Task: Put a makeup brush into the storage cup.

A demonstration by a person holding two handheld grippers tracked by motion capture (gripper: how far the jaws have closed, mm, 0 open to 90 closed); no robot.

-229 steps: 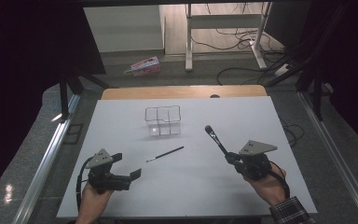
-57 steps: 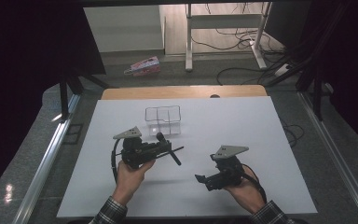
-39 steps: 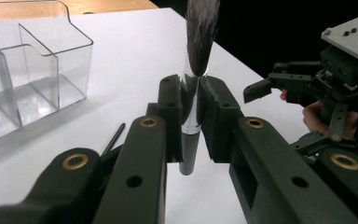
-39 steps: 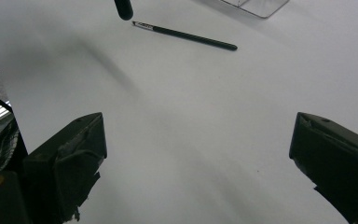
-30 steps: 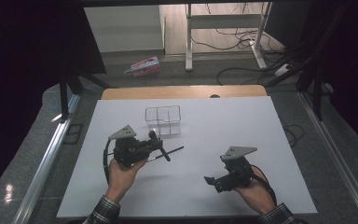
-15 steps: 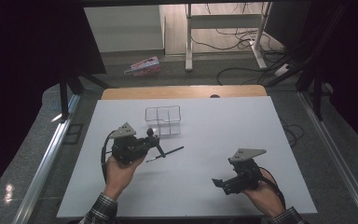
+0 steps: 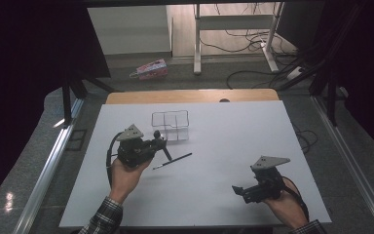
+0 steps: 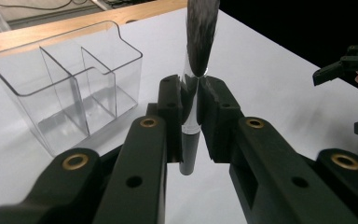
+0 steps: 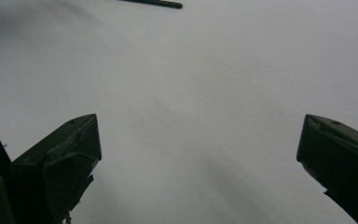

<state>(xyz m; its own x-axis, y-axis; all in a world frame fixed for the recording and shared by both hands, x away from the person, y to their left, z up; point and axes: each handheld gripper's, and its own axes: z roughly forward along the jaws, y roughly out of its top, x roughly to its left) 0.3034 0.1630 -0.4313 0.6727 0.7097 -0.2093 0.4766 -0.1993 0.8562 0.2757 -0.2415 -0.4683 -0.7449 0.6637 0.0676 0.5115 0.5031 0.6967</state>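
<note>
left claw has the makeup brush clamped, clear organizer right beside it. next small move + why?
Probably carry the brush over the clear organizer and lower its handle end into a compartment. The left claw is shut on the ferrule with the bristles up, and the compartments show nothing inside. The right claw stands open over bare table, apart from the work. A thin black stick lies nearby.

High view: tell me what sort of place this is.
Probably a lab or workshop set up for recording handling tasks. A white table stands among dark curtains, loose cables run over the floor, and a person holds a gripper in each hand.
</note>
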